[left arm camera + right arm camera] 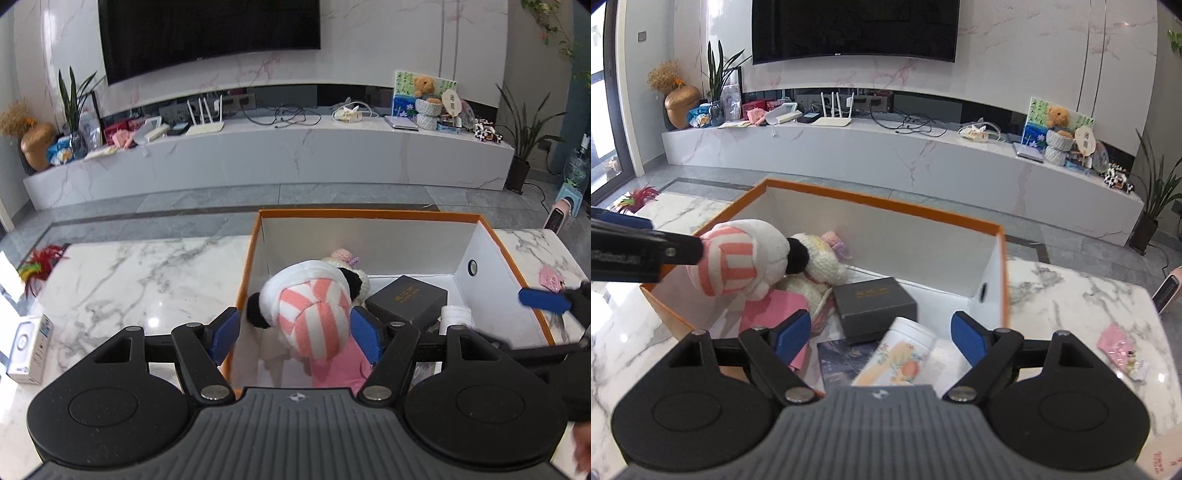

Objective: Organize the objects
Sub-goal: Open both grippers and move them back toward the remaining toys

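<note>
An orange-rimmed white box [369, 213] [886, 203] stands on the marble table. My left gripper [295, 334] is over its left end, jaws wide, with a pink-and-white striped plush toy [314, 317] [738, 258] between the pads; whether they grip it I cannot tell. The box also holds a cream knitted doll [820, 266], a dark grey gift box [406, 299] [873, 308], a white bottle [897, 354], a dark booklet [842, 360] and pink paper [772, 310]. My right gripper [882, 338] is open and empty above the bottle.
A white carton [31, 347] lies at the table's left edge, near red feathers [40, 262]. A pink packet [1117, 345] lies on the table right of the box. A TV bench with clutter runs along the far wall.
</note>
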Action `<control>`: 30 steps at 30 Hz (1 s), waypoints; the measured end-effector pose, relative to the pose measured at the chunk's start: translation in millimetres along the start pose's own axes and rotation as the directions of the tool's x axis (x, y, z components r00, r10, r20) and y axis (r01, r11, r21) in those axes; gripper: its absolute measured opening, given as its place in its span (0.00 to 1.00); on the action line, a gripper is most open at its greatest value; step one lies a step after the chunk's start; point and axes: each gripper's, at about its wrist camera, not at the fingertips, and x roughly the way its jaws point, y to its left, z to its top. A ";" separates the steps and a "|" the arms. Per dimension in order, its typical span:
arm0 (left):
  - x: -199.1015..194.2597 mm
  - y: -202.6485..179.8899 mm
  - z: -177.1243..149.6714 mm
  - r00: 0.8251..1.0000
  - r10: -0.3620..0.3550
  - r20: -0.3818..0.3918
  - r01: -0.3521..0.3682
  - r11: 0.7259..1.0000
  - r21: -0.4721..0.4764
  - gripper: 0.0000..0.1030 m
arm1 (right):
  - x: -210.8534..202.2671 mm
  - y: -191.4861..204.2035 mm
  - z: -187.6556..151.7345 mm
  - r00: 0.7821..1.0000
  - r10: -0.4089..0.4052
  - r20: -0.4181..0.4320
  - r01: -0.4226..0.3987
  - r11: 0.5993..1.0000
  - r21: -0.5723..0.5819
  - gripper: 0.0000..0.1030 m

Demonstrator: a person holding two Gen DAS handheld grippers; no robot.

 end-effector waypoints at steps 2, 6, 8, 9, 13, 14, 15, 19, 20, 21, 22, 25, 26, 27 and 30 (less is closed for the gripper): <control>-9.5 2.2 -4.4 1.000 0.002 0.008 -0.002 1.000 0.019 0.75 | -11.8 -3.3 -1.5 1.000 -0.010 0.014 0.010 1.000 -0.014 0.82; -26.4 3.4 -17.5 1.000 0.006 0.022 -0.007 0.999 0.047 0.75 | -36.7 -6.8 -6.6 0.999 -0.006 0.038 0.006 1.000 -0.018 0.84; -33.4 4.1 -26.6 1.000 0.002 0.016 -0.003 0.999 0.048 0.75 | -49.7 -5.7 -12.1 0.999 0.008 0.045 -0.008 1.000 -0.018 0.84; -36.2 4.1 -31.2 1.000 0.001 0.009 -0.001 0.999 0.044 0.75 | -55.9 -4.2 -14.5 0.999 0.017 0.046 -0.016 1.000 -0.019 0.85; -49.6 1.9 -57.2 1.000 -0.011 0.001 0.011 0.999 0.045 0.76 | -78.7 4.2 -34.7 0.999 0.035 0.042 -0.034 0.999 -0.021 0.87; -51.7 1.8 -66.7 1.000 -0.013 -0.007 0.014 0.999 0.043 0.76 | -83.0 6.3 -39.5 0.998 0.039 0.041 -0.038 0.999 -0.023 0.87; -52.6 1.4 -76.1 1.000 -0.019 -0.021 0.019 0.999 0.039 0.77 | -87.3 8.7 -46.2 0.998 0.045 0.039 -0.044 0.999 -0.021 0.87; -53.0 1.4 -115.9 0.995 -0.028 -0.096 0.031 0.999 0.028 0.76 | -98.8 15.0 -76.5 0.997 0.082 0.016 -0.082 0.996 0.022 0.88; -54.1 0.8 -125.2 0.993 -0.023 -0.112 0.026 0.999 0.032 0.76 | -100.4 16.9 -84.6 0.996 0.091 0.004 -0.091 0.995 0.030 0.88; -57.2 0.2 -134.9 0.992 -0.024 -0.124 0.028 0.999 0.036 0.76 | -102.6 18.1 -91.7 0.995 0.097 -0.005 -0.097 0.995 0.032 0.88; -60.2 -0.8 -143.4 0.991 -0.035 -0.133 0.041 0.998 0.038 0.76 | -104.5 19.7 -96.5 0.995 0.100 -0.010 -0.100 0.995 0.029 0.88; -70.3 -2.8 -168.3 0.980 -0.097 -0.172 0.101 0.995 0.010 0.76 | -110.1 21.3 -107.0 0.995 0.098 -0.013 -0.098 0.995 0.024 0.88; -72.2 -5.4 -174.9 0.976 -0.118 -0.185 0.120 0.993 0.002 0.77 | -111.5 20.3 -108.9 0.995 0.097 -0.011 -0.097 0.995 0.028 0.88; -73.2 -8.5 -181.5 0.971 -0.132 -0.197 0.134 0.991 -0.006 0.77 | -112.8 19.1 -110.3 0.995 0.096 -0.010 -0.095 0.995 0.035 0.88; -72.0 -18.5 -198.3 0.964 -0.148 -0.222 0.145 0.989 -0.030 0.79 | -115.4 16.3 -112.4 0.995 0.098 -0.006 -0.098 0.994 0.051 0.89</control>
